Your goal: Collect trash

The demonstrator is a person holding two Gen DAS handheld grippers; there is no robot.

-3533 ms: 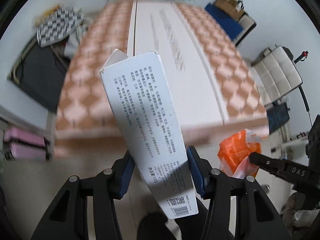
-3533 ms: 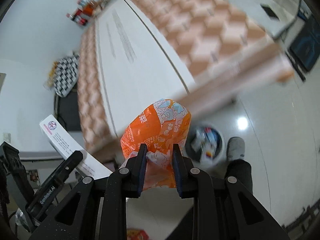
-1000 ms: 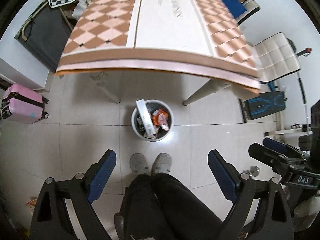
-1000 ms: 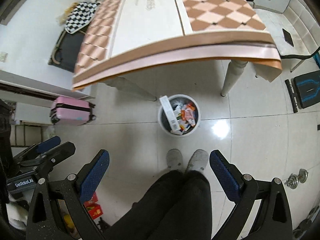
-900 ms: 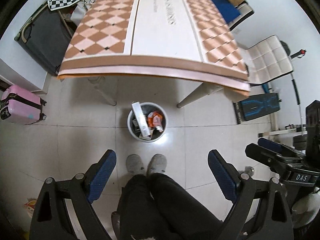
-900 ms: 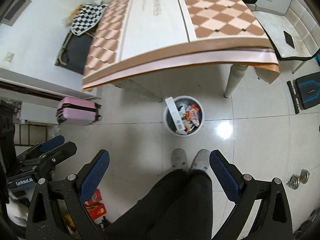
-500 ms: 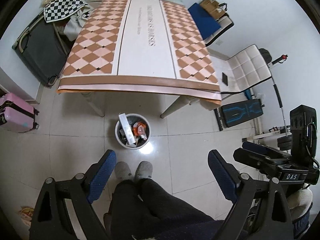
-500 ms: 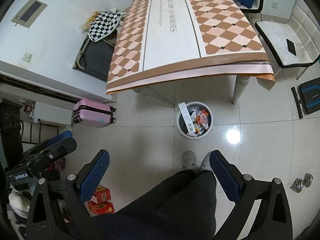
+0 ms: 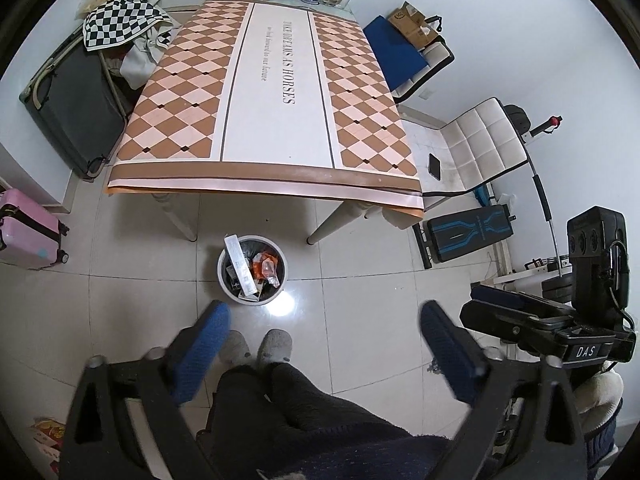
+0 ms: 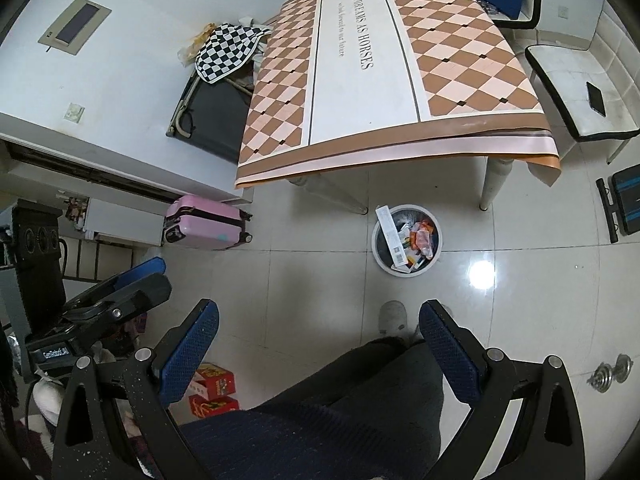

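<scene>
A round white trash bin [image 9: 224, 280] stands on the tiled floor in front of the table; it also shows in the right wrist view [image 10: 380, 260]. In it lie a long white box [image 9: 240, 268] [image 10: 392, 236] and an orange wrapper [image 9: 265, 265] [image 10: 422, 236]. My left gripper [image 9: 322, 320] is wide open and empty, high above the floor, well back from the bin. My right gripper [image 10: 318, 320] is wide open and empty too. Each gripper shows at the other view's edge.
A table with a checkered cloth [image 9: 276, 92] [image 10: 384, 60] has bottles at its far end. A pink suitcase [image 9: 24, 228] [image 10: 208, 220], a white chair [image 9: 472, 148], a black case [image 9: 76, 108], a weight bench [image 9: 468, 232] and red boxes [image 10: 212, 392] stand around. My legs and slippers [image 9: 256, 348] are below.
Both grippers let go of the white box and the orange wrapper, which now lie in the bin. Both have since risen and pulled back from the bin, jaws wide open.
</scene>
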